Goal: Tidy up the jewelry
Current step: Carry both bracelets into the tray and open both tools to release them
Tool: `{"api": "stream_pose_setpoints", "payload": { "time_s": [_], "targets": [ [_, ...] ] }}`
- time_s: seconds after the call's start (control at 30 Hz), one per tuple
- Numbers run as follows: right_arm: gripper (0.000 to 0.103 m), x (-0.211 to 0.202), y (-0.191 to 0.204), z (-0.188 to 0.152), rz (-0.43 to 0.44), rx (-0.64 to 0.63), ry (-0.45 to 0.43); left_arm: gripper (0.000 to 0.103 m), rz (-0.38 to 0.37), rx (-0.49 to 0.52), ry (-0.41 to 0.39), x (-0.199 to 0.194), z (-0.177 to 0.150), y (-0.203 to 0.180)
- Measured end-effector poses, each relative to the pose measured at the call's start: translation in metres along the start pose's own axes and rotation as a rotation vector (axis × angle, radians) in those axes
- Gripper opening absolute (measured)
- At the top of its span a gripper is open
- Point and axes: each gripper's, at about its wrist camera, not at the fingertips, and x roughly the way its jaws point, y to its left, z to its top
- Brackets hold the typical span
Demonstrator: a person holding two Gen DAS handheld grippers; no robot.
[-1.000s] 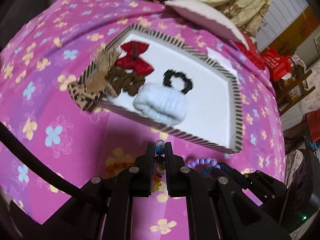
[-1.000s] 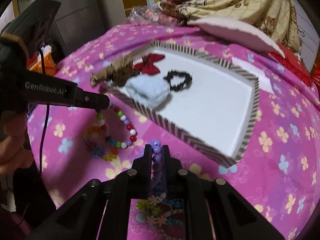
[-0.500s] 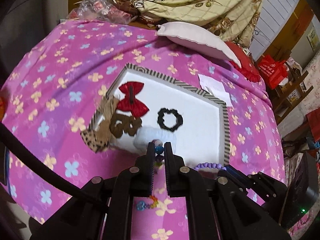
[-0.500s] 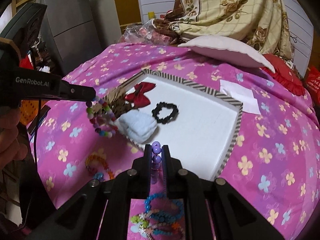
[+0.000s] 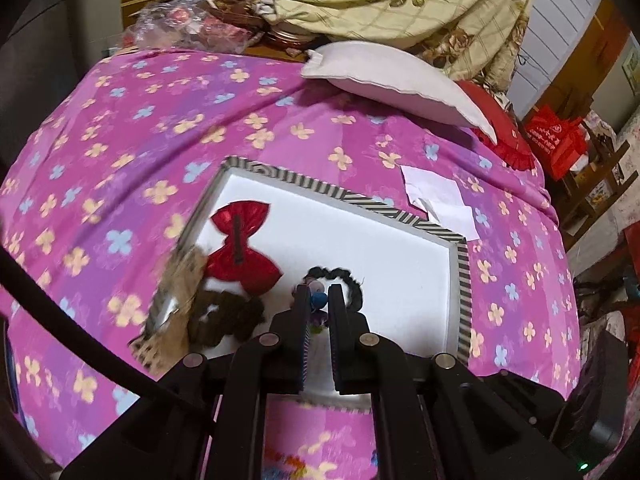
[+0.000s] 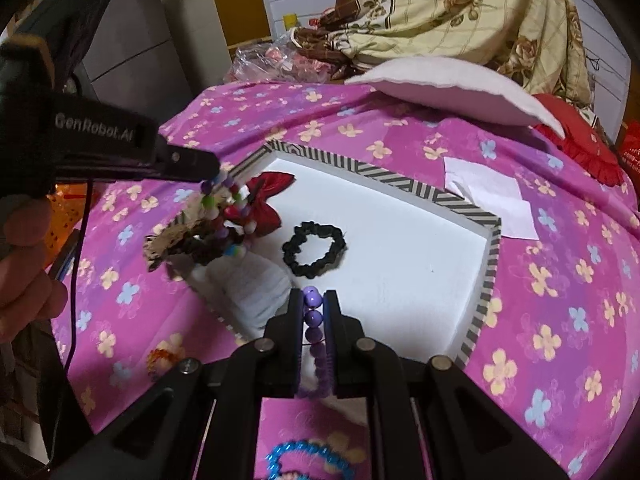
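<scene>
A white tray with a striped rim [image 5: 463,264] [image 6: 493,248] lies on the pink flowered cloth. In it are a red bow [image 5: 240,248] [image 6: 266,194], a black scrunchie [image 5: 352,284] [image 6: 316,249], a brown scrunchie [image 5: 228,316] and a white fluffy band [image 6: 248,284]. My left gripper [image 5: 319,299] [image 6: 212,178] is shut on a multicoloured bead bracelet [image 6: 228,216] that hangs over the tray's left end. My right gripper [image 6: 313,301] is shut on a purple bead bracelet [image 6: 312,320] held above the tray's near edge.
A blue bead bracelet [image 6: 308,460] and an orange one [image 6: 162,358] lie on the cloth near the tray. White paper [image 6: 496,196] lies right of the tray. A white pillow [image 5: 396,84] and a heap of bedding sit behind.
Both grippers have risen and moved forward over the tray, each carrying its bracelet. The multicoloured bracelet has left the cloth and now hangs by the red bow.
</scene>
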Motion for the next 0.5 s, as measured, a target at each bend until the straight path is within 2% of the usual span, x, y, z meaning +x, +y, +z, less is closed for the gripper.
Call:
{"api": "stream_pose_setpoints", "payload": {
  "time_s": [0.17,0.3,0.5],
  "targets": [
    [0.010,0.037,-0.016,0.003,-0.005,0.026,0.057,0.030,0.005,0.015,0.031,0.036,0.014,-0.005],
    [0.010,0.061,-0.033,0.001,-0.022,0.063,0.099,0.030,0.027,-0.001,0.053,0.061,0.019,0.004],
    [0.010,0.068,-0.047,0.003,-0.076,0.092,0.075,0.030,0.100,-0.051,0.082,0.090,0.022,0.032]
  ]
}}
